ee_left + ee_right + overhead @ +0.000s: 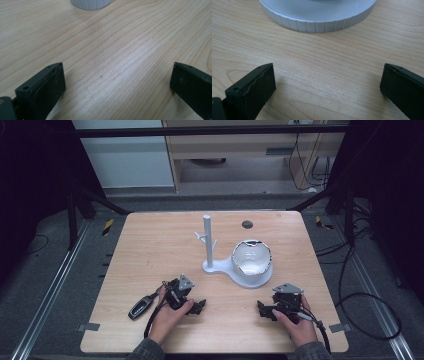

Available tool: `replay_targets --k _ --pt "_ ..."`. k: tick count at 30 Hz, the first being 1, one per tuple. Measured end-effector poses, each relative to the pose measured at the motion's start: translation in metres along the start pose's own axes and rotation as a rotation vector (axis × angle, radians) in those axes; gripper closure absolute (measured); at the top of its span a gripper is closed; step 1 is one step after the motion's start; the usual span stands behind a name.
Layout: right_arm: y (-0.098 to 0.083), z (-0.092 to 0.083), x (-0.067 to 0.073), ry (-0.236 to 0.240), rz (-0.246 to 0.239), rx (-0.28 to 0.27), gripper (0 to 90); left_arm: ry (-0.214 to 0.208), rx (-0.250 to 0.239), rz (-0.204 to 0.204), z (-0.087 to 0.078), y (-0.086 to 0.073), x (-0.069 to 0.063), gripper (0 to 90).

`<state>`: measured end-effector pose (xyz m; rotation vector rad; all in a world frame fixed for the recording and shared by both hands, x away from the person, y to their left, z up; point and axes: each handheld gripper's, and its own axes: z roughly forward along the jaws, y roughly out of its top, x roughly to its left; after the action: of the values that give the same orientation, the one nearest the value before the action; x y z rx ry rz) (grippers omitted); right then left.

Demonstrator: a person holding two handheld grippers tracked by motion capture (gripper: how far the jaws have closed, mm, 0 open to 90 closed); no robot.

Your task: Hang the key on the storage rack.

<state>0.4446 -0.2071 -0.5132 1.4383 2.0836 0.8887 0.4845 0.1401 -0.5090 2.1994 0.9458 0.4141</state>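
A white stand rises mid-table, with an upright post (pixel 207 240) bearing short pegs and a flat base (pixel 235 272). On the round end of that base sits a white cup (pixel 251 256) with a dark-flecked rim. My left gripper (pixel 198 307) lies on the wood near the front, in a hand, open with bare table between its jaws (pixel 117 67). My right gripper (pixel 265 310) rests front right, also open and empty (pixel 328 66). The ribbed base edge (pixel 317 15) is close ahead of the right gripper. A sliver of the base (pixel 91 3) lies farther from the left one.
A black key fob (pixel 141 306) lies on the wooden table (pixel 150 250), left of the left hand. A dark round grommet (pixel 247 224) sits near the far edge. Grey tape tabs (pixel 88 326) mark the front corners. Cables trail off the right side.
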Motion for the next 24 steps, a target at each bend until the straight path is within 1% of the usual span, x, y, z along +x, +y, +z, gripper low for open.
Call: replay_targets --k 1,2,3,4,5,6,7,8,9,11,13,15,16,17,19,21,22,23,24 --pt "-0.001 -0.002 0.0 0.012 0.002 0.008 0.4 -0.009 -0.001 0.005 0.0 0.0 -0.001 0.0" --pt "-0.001 -0.002 -0.003 0.025 -0.032 0.016 0.4 -0.008 0.008 0.001 -0.001 0.001 -0.001 0.4" --pt "-0.001 -0.003 -0.007 0.041 -0.05 0.024 0.4 -0.013 0.03 -0.016 -0.005 0.003 -0.002 2.8" --pt "-0.002 -0.004 -0.008 0.048 -0.046 0.018 0.4 -0.018 0.032 -0.037 -0.011 0.006 -0.002 6.7" --pt "-0.004 -0.004 -0.008 0.05 -0.048 0.0 0.4 -0.009 0.026 -0.045 -0.017 0.011 -0.002 7.6" --pt "-0.004 -0.004 -0.009 0.054 -0.055 0.001 0.3 0.007 0.029 -0.039 -0.025 0.016 -0.002 6.6" --pt "-0.003 -0.004 -0.01 0.063 -0.059 0.007 0.3 0.031 0.045 -0.018 -0.032 0.022 -0.001 6.6" --pt "-0.002 -0.003 -0.011 0.071 -0.077 0.008 0.3 0.047 0.061 -0.006 -0.039 0.028 0.0 6.6" --pt "-0.001 -0.002 -0.012 0.077 -0.075 0.01 0.4 0.059 0.075 -0.005 -0.045 0.033 0.002 6.6" --pt "-0.001 -0.002 -0.014 0.082 -0.074 0.011 0.4 0.075 0.102 -0.021 -0.055 0.04 0.009 5.9" --pt "-0.001 -0.001 -0.015 0.085 -0.08 0.008 0.4 0.086 0.142 0.0 -0.063 0.047 0.016 5.5" --pt "-0.001 -0.001 -0.016 0.095 -0.085 0.005 0.4 0.11 0.193 0.042 -0.068 0.051 0.024 5.6" --pt "0.0 -0.001 -0.017 0.094 -0.084 0.007 0.4 0.121 0.221 0.057 -0.071 0.053 0.027 5.6" --pt "0.0 0.0 -0.017 0.093 -0.095 0.004 0.4 0.13 0.244 0.07 -0.073 0.055 0.031 5.5" --pt "0.001 0.001 -0.018 0.094 -0.094 0.004 0.4 0.135 0.292 0.076 -0.078 0.06 0.038 5.2" --pt "0.001 0.001 -0.018 0.09 -0.097 0.008 0.3 0.161 0.347 0.073 -0.082 0.064 0.045 5.7" --pt "0.002 0.002 -0.018 0.088 -0.097 0.01 0.4 0.161 0.347 0.073 -0.082 0.064 0.045 6.2" --pt "0.002 0.002 -0.018 0.088 -0.097 0.01 0.4 0.169 0.373 0.069 -0.082 0.066 0.049 6.2" --pt "0.003 0.003 -0.016 0.087 -0.081 0.006 0.4 0.18 0.416 0.063 -0.083 0.069 0.056 7.2"
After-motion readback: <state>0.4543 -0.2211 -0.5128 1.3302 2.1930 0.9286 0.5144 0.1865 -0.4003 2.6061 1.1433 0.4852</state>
